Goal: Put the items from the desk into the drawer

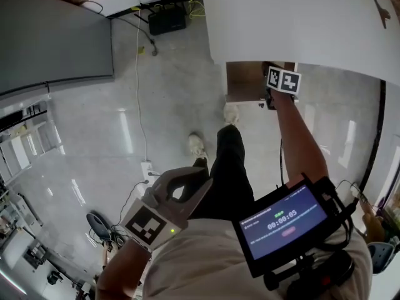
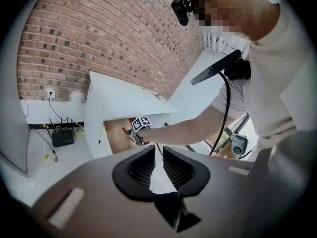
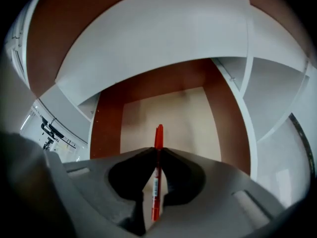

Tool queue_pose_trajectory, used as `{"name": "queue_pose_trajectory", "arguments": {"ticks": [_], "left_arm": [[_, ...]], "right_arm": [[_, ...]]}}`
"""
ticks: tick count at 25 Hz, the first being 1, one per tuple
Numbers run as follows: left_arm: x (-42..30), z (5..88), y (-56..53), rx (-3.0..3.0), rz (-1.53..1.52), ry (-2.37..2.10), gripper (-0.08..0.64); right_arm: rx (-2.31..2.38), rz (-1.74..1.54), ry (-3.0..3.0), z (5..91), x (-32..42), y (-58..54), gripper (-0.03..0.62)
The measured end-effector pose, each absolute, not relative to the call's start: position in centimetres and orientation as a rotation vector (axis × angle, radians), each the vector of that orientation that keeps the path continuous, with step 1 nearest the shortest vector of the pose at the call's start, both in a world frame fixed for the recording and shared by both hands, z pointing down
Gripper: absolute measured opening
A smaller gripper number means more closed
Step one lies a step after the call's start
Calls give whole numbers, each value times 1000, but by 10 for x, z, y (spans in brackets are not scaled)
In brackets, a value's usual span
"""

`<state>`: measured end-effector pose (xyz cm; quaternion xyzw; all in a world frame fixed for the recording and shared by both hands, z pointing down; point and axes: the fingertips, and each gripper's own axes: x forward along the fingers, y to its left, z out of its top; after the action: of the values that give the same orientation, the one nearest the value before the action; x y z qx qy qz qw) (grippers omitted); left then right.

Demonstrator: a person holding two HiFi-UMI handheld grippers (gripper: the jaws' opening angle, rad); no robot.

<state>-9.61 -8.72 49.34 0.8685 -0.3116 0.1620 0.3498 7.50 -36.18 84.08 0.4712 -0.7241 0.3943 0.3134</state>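
Observation:
A red pen point(image 3: 158, 180) is pinched upright between the jaws of my right gripper point(image 3: 158, 151), its cap poking out past the tips. That gripper point(image 1: 270, 100) reaches into the open drawer point(image 1: 244, 83) under the white desk point(image 1: 300, 17). The drawer's pale bottom point(image 3: 171, 110) lies bare beneath the pen, with brown side walls. From the left gripper view, the right gripper point(image 2: 134, 136) and the pen point(image 2: 126, 131) show at the drawer mouth point(image 2: 115, 133). My left gripper point(image 1: 187, 175) hangs back near my waist, its jaws point(image 2: 159, 150) nearly together and holding nothing.
A black router point(image 1: 167, 22) with cables sits on the grey floor by the wall. A grey panel point(image 1: 50, 36) stands at the left. A screen point(image 1: 284, 220) hangs on my chest. My legs and shoes point(image 1: 197, 146) are in front of the drawer. A brick wall point(image 2: 99, 33) stands behind the desk.

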Motion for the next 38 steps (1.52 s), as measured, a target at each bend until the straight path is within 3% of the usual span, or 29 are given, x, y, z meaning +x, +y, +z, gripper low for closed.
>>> {"name": "queue_pose_trajectory", "arguments": {"ticks": [5,23,38], "left_arm": [[-92,529,-97,2254,438,-775,55],[-84,533,-98,2229,411,-768,55],[-83,442,-62,2447,375,-607,52]], "right_arm": [[1181,1032,-1904,891,62,-376,44],[1026,1017,-1895,898,56,-356,55],[1077,877,-2050,704,55,-259,3]]}}
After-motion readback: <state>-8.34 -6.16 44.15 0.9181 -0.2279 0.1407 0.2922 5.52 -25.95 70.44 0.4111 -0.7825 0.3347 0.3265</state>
